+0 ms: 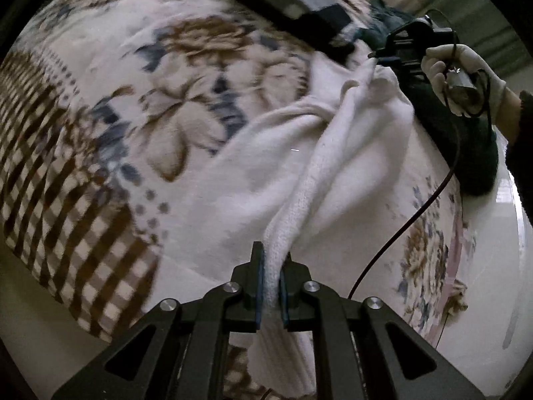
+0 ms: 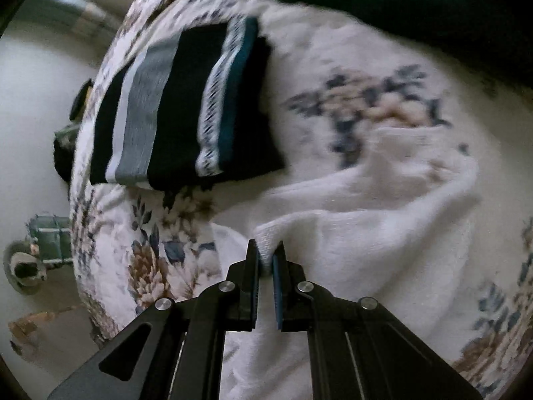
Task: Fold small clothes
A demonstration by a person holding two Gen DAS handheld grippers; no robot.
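A white knit garment [image 1: 299, 166] lies bunched and stretched across the floral bed cover [image 1: 133, 66]. My left gripper [image 1: 271, 266] is shut on a ribbed edge of it, which runs between the blue pads. My right gripper [image 2: 265, 253] is shut on another ribbed corner of the same white garment [image 2: 383, 226]. In the left wrist view the right gripper [image 1: 376, 56] shows at the far end of the garment, held by a white-gloved hand [image 1: 466, 76], pinching the cloth. The cloth is lifted between the two grippers.
A folded dark garment with grey, white and teal stripes [image 2: 186, 106] lies on the bed beyond the white one; it also shows in the left wrist view [image 1: 299, 3]. A dark green garment [image 1: 466, 146] lies at the right. A black cable [image 1: 416, 216] hangs over the bed. The bed edge and floor [image 2: 33, 100] are at the left.
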